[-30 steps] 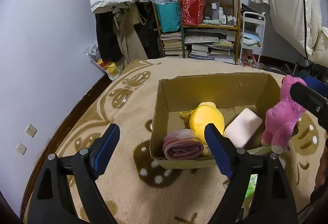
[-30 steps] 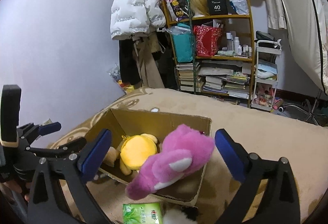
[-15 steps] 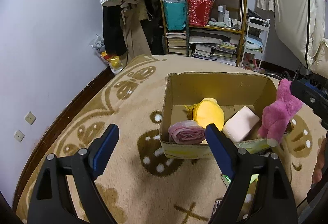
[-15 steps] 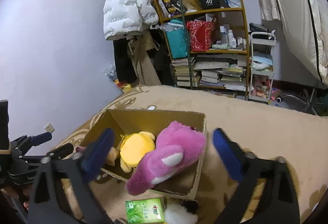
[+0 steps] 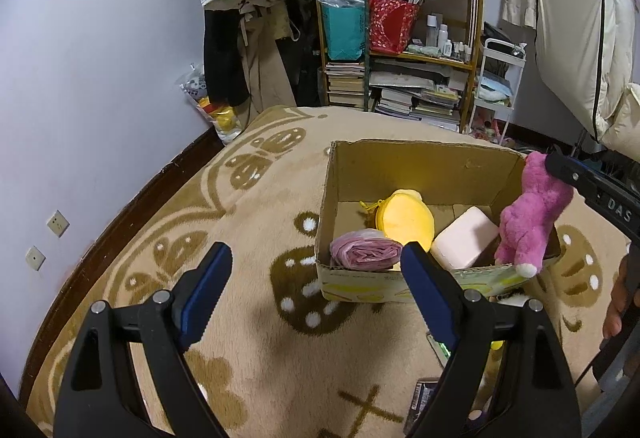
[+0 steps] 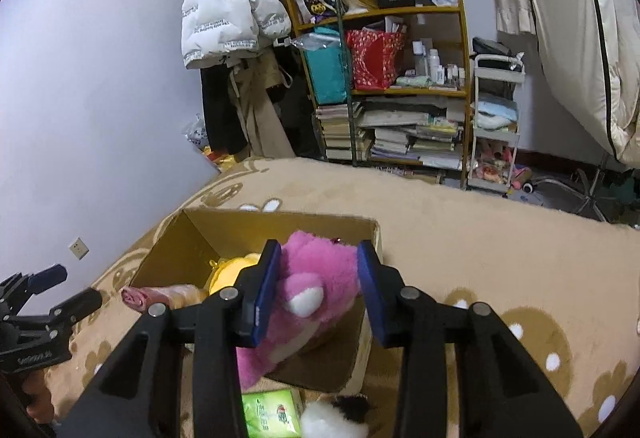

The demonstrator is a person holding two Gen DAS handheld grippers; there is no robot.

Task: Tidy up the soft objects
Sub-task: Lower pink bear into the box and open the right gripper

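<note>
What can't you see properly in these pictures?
- Pink plush toy: right wrist view, the right gripper and box wall hide its lower body.
- Green packet: lettering too small, partly behind a finger.
- White-and-black fluffy thing: cut off by the bottom edge.
- Cardboard box floor: left wrist view, toys cover it.

You've got 1 cardboard box (image 5: pixel 420 165) on the rug, w/ 4 soft items at it: 1 pink plush (image 5: pixel 530 213) over the right rim, 1 yellow plush (image 5: pixel 404 217), 1 pale pink block (image 5: pixel 464 238), 1 rolled pink cloth (image 5: pixel 364 250). Outside the box, near side: 1 green packet (image 6: pixel 272 414) & 1 black-and-white fluffy thing (image 6: pixel 336 418). You hold 2 grippers: left gripper (image 5: pixel 316 290), right gripper (image 6: pixel 316 290). On the wall: 2 sockets (image 5: pixel 58 224).
</note>
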